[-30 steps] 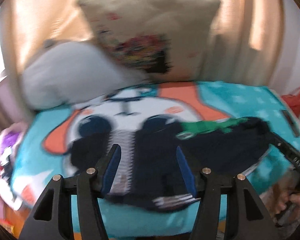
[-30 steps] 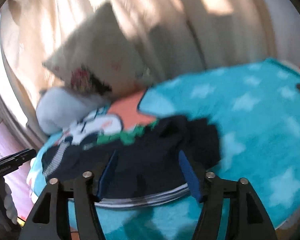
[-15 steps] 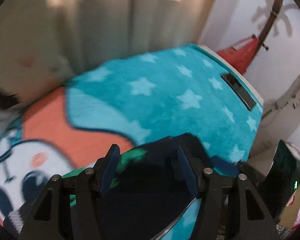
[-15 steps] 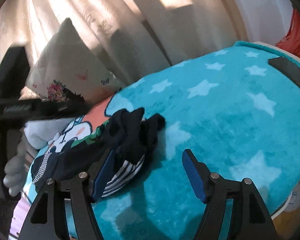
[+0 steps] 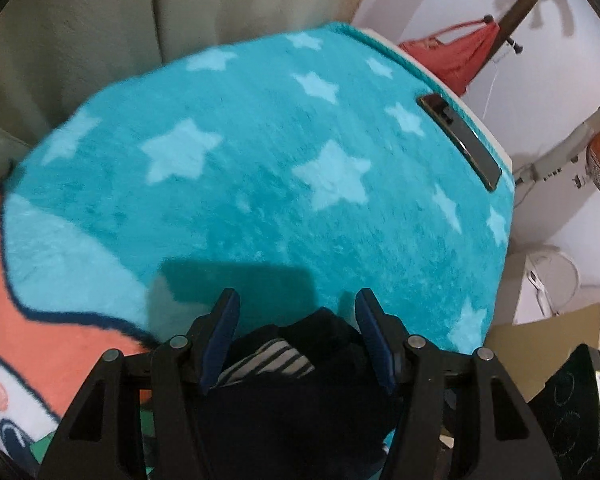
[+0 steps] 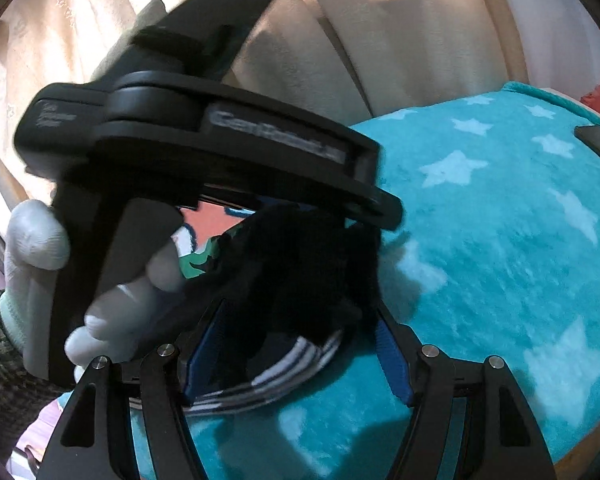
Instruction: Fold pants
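Pants (image 5: 312, 364) sit bunched at the near edge of the blanket (image 5: 260, 168), and I have both grippers crowded over that one heap, which I read as gathering the cloth before laying a fold.

Starting at the left of the right wrist view: my gloved left hand (image 6: 40, 280) grips its handle, and the body of the left gripper crosses the top of the frame, angled steeply down onto the pile. I judge it is there to pin or take the upper layer. In its own view the left gripper (image 5: 296, 340) has its fingers apart, with dark cloth and a striped band lying between them; I cannot tell whether the pads press on it.

Further right, the right gripper (image 6: 300, 348) comes in low along the blanket. Its fingers are spread wide, one either side of the heap, and I see no pad biting into the cloth. That stance suits scooping an edge.

The pants themselves are dark, nearly black, crumpled and folded over on themselves, with a white-striped cuff or waistband (image 6: 292, 368) showing at the bottom and a green patch (image 6: 200, 260) at the far left. No flat, tidy fold yet.
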